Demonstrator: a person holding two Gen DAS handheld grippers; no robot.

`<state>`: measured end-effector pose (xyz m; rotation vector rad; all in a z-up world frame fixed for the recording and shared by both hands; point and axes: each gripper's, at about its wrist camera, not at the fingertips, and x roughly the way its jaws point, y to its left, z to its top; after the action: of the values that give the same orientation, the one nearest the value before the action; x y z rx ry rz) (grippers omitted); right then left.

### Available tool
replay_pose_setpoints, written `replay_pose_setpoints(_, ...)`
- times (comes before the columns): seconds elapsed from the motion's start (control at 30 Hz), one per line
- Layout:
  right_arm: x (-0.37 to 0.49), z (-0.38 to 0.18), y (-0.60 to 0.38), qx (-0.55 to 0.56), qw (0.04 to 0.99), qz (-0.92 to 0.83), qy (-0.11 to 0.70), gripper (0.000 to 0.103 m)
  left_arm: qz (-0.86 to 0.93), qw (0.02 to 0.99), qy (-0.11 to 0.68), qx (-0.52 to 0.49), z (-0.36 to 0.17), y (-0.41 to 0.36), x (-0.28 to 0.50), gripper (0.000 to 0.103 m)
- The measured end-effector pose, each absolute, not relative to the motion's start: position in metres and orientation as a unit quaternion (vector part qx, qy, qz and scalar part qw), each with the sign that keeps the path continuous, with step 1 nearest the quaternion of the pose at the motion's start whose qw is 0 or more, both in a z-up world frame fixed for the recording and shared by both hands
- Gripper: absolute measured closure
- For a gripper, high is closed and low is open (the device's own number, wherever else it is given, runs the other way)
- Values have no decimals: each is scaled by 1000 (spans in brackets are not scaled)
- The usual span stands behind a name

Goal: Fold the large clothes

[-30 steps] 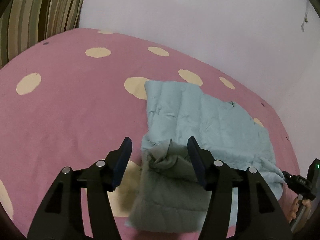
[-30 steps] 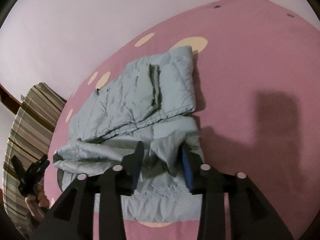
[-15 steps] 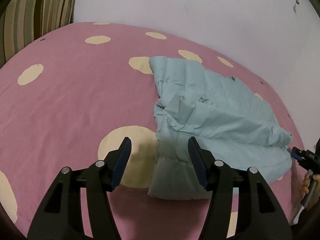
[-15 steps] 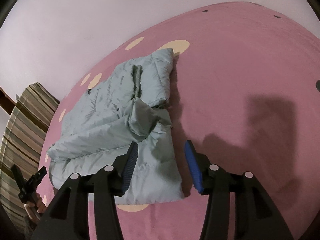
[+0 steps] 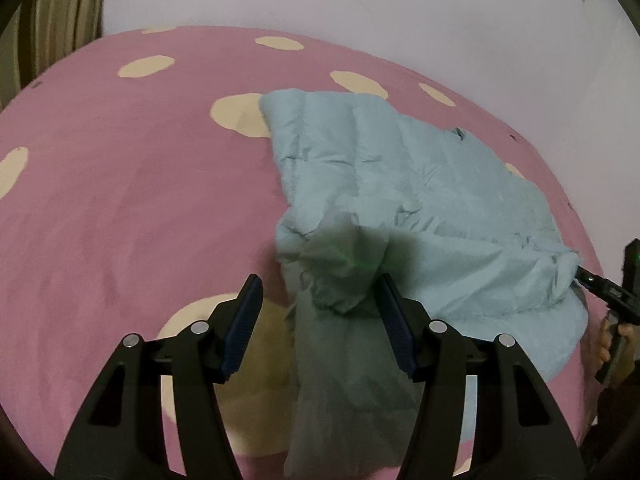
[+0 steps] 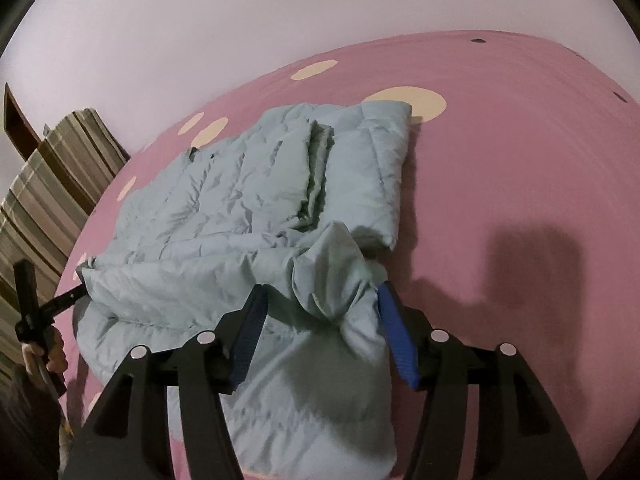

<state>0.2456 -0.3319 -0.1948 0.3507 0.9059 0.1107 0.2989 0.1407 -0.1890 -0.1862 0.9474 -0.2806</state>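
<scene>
Between the fingers of the left claw (image 5: 318, 312): a bunched fold of a pale blue quilted jacket (image 5: 400, 184), in shadow; fingers spread, blue pads standing clear of the cloth on both sides, nothing pinched.

Right claw (image 6: 320, 312): jaws have just been opening; a puffed lump of the same jacket (image 6: 240, 208) sits in the gap. Right pad lies at the edge of the cloth, left pad apart from it; no grip seen.

Jacket: lies on a bed with a pink cover (image 5: 120, 208) bearing cream dots. Partly folded, a padded panel laid over the body, near end crumpled and trailing toward both claws. In the left wrist view it runs from the claw up and to the right; in the right wrist view it runs up and to the left.

Opposite tools: right claw appears at the right edge of the left wrist view (image 5: 588, 280), tip at the jacket's edge, a hand (image 5: 612, 336) on its handle. Left claw appears at the left edge of the right wrist view (image 6: 68, 298), likewise held by a hand (image 6: 48, 350).

Surroundings: plain pale wall (image 6: 200, 40) behind the bed; striped fabric (image 6: 52, 184) at the bed's far left side.
</scene>
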Motion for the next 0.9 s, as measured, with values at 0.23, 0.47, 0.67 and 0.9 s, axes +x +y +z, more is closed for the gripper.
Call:
replay_pose_setpoints(0.23,261,-205,-336,177,875,64,446,46,-155,873,458,-67,-191,129,313,71)
replay_pose_setpoints(0.47,260,-206,-326,155,878,68,447,70,-148,885,442,-26,-184,113,306,98)
replay_pose_setpoints(0.67,246,-195,-323,139,889,59,431,86,-130,901,413,-24,-168,115,291,100)
replay_pose_setpoints(0.9,232,-175,-326,146,897,58,413,94,-119,916,381,-25,-142,116,275,100)
